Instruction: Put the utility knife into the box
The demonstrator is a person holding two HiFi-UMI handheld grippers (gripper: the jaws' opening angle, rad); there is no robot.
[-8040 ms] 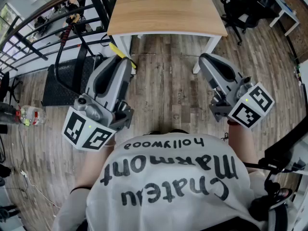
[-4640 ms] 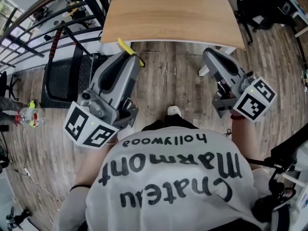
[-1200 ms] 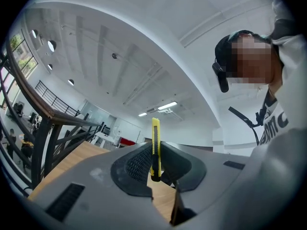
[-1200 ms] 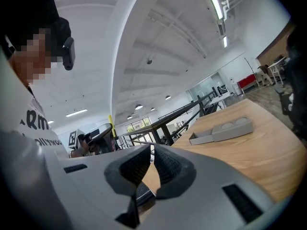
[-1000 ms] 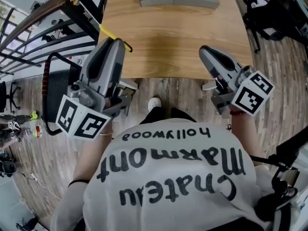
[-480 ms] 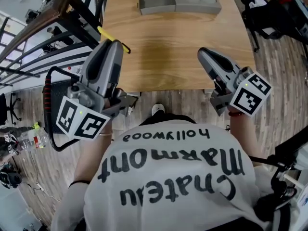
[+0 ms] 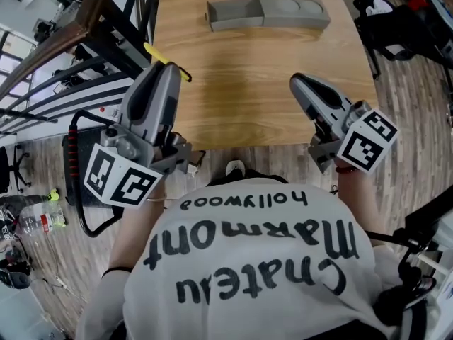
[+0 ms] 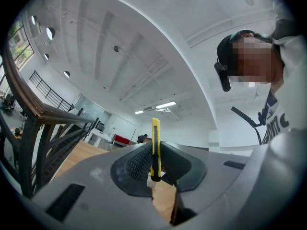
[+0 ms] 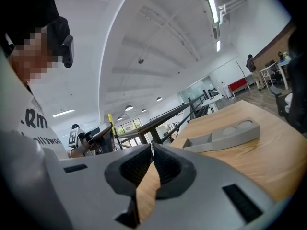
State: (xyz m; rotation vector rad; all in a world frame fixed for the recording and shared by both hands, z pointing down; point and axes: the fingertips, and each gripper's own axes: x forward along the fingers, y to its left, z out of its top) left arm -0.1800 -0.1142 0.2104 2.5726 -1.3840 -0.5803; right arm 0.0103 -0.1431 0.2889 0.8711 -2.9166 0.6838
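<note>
The yellow utility knife (image 7: 167,53) sticks out past the tips of my left gripper (image 7: 168,66), which is shut on it above the near left part of the wooden table (image 7: 248,83). In the left gripper view the utility knife (image 8: 155,135) stands upright between the pads of the left gripper (image 8: 154,169). The grey box (image 7: 237,25), with an open compartment and two round recesses, lies at the table's far side. My right gripper (image 7: 294,82) is shut with nothing in it, over the table's near right. In the right gripper view, the box (image 9: 225,135) lies ahead of the right gripper (image 9: 152,147).
A black railing (image 7: 106,41) runs along the table's left side. A black frame with a red-black handle (image 7: 71,129) and a bottle (image 7: 35,218) are on the floor at the left. A black office chair (image 7: 396,27) stands at the right. My shoe (image 7: 233,167) is under the table's near edge.
The person has walked up to the table, which has come nearer, and the box has slid further into view. Both grippers now reach over its near edge, each still shut.
</note>
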